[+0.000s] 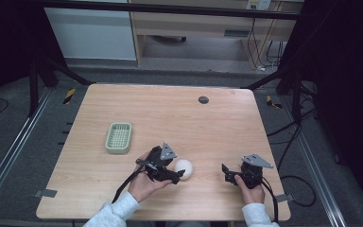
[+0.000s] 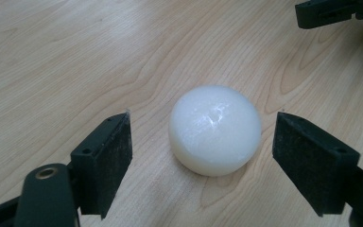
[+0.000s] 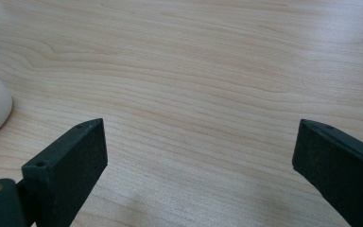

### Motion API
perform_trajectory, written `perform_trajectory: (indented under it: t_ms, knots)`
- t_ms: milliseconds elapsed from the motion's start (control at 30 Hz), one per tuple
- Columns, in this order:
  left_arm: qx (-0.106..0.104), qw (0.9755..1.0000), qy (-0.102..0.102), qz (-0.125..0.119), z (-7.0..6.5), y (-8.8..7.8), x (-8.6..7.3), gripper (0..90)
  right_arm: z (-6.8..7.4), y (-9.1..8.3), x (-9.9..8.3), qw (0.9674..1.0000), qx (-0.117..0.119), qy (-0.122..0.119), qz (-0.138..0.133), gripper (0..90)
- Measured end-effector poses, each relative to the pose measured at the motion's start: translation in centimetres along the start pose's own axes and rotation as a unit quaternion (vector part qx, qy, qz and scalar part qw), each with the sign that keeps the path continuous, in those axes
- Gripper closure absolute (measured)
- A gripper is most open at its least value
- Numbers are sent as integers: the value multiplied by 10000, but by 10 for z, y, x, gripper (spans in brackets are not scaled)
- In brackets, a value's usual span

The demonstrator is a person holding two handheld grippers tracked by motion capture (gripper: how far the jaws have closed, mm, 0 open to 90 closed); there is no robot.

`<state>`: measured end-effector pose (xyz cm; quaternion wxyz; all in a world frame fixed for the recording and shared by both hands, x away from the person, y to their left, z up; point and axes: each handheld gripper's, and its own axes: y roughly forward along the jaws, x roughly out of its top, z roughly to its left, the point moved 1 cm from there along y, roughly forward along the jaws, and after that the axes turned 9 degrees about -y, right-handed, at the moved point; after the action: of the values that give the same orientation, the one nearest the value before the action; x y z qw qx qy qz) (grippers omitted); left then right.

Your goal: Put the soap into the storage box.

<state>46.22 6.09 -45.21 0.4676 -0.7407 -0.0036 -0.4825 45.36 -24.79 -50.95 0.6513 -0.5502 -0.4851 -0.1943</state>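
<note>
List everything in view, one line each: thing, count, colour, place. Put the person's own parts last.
Soap bar: 1, white, round, on the table near its front edge, between the left tool's open jaws, not touched.
Soap dish: 1, pale green, slotted, on the left part of the table, empty.
Table: 1, light wood.
Round cap: 1, dark grey, set in the table top near the far edge.
Left tool: 1, black, open, around the soap bar.
Right tool: 1, black, open, over bare wood right of the soap bar.
Hands: 2, in pale sleeves, at the near edge.
</note>
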Motion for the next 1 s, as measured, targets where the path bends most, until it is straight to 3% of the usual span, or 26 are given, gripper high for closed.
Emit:
perform_trajectory:
  t_ms: [600, 1000]
  knots:
    - [46, 9995, 178, 258, -5, 19, 2, 167, 0, 0, 0, 10000, 1, -4, 0, 42]
    - [29, 9987, 173, 472, -7, 34, 1, 139, 0, 0, 0, 10000, 7, -7, 16, 42]
